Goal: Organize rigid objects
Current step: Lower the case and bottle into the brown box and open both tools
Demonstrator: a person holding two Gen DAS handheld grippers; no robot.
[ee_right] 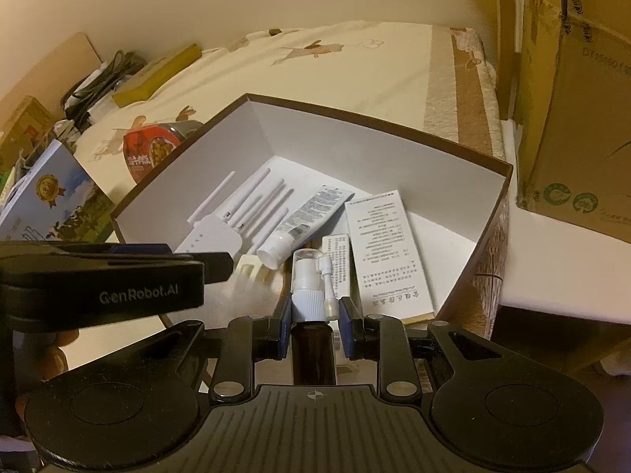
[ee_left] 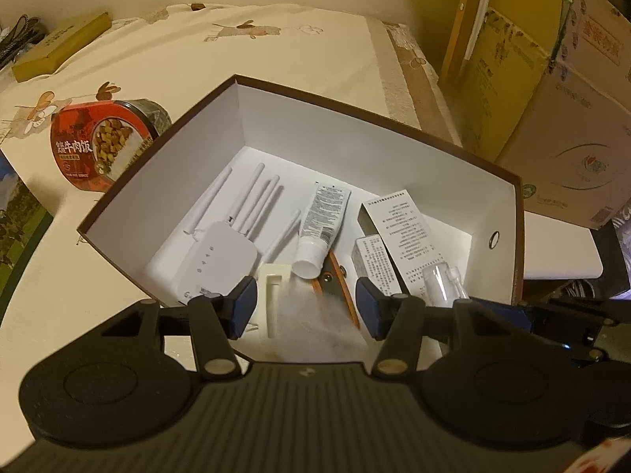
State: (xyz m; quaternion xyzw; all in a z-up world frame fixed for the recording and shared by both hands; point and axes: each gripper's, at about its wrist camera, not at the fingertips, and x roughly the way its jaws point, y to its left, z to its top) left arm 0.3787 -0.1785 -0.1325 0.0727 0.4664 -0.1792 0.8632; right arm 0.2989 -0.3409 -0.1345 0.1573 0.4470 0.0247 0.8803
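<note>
An open box, brown outside and white inside, stands on the cream tablecloth. In it lie a white router with antennas, a white tube, two white printed cartons and an orange-handled tool. My left gripper hovers over the box's near end, its pads closed on a clear packet with a cream part. My right gripper is shut on a brown spray bottle with a white nozzle and clear cap, also over the near end.
A red instant rice bowl lies left of the box. A long olive box and cables sit at the far left. Large cardboard cartons stand on the right. A blue printed box leans at the left.
</note>
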